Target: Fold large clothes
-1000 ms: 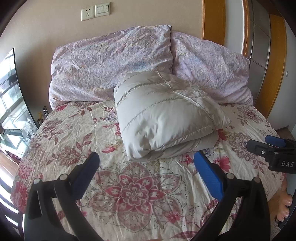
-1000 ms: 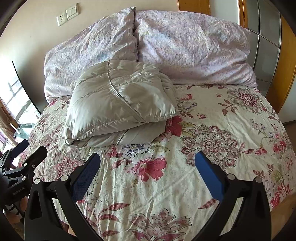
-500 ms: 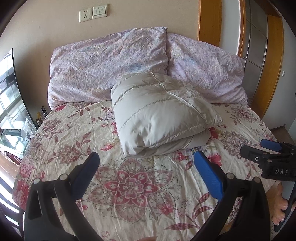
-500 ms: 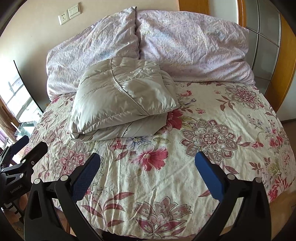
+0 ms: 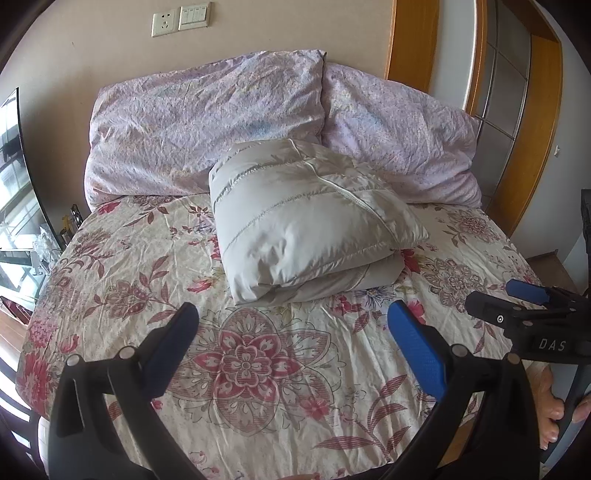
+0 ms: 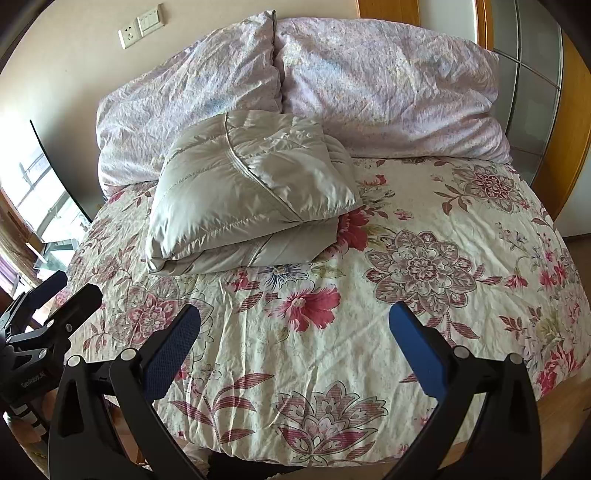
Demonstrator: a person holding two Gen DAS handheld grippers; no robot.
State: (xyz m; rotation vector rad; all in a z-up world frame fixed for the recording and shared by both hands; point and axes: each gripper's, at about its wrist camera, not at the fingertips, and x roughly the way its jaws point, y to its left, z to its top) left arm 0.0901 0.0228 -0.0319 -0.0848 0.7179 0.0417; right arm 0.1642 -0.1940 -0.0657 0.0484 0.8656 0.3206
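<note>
The pale grey padded jacket (image 5: 310, 225) lay folded into a thick, puffy bundle on the bed, a little left of the middle, its far edge pressed against the two lilac pillows (image 5: 207, 125) that leaned on the wall at the head; in the right wrist view the same jacket (image 6: 247, 195) showed a stitched seam running diagonally across its top layer, with a lower layer sticking out beneath along the near edge. It rested on a cream bedspread (image 5: 258, 369) printed with red and mauve flowers, creased but spread flat. The left claw (image 5: 291, 347) hung above the near part of the bed, its blue-padded fingers (image 5: 417, 347) spread wide with nothing between them, well apart from the jacket. The right claw (image 6: 293, 349) was likewise wide and empty over the foot of the bed, and appeared at the right edge of the left wrist view, gripped by a hand (image 5: 554, 410). A socket and switch plate (image 5: 181, 18) sat on the wall above the pillows, and an orange wooden frame (image 5: 406, 40) stood to the right
</note>
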